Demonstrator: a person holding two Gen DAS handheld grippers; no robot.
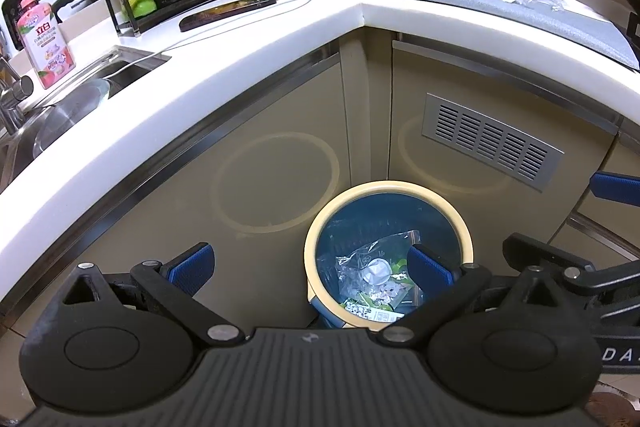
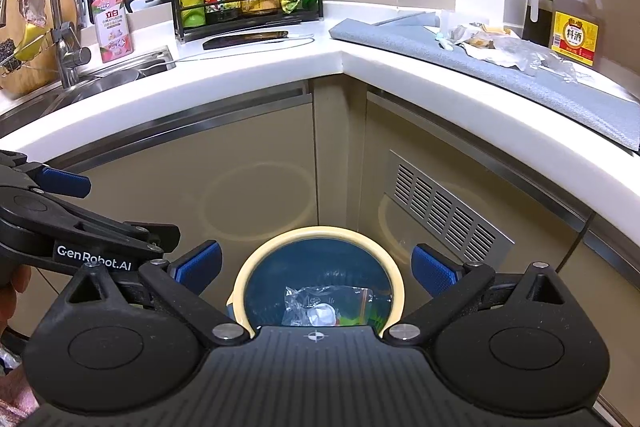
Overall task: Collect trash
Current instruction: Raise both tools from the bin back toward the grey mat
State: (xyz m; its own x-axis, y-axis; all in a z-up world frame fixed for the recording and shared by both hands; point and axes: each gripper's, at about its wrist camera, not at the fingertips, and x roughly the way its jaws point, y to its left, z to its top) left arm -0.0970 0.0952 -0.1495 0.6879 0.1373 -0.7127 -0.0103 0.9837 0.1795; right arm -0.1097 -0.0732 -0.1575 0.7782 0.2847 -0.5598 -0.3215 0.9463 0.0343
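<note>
The trash bin [image 2: 318,239] stands on the floor in the cabinet corner, wrappers [image 1: 372,279] already inside. More trash [image 2: 500,49], perhaps bags and paper, lies on the grey mat [image 2: 580,99] on the desk [image 2: 280,67]. Your left claw [image 1: 312,267] and right claw [image 2: 318,267] hang above the bin, both spread wide and holding nothing.

Trash [image 1: 374,281] in bin [image 1: 386,187] below counter [image 1: 240,67].

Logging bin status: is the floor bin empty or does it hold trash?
Holds trash: the bin contains clear plastic wrappers low inside, far from full.
</note>
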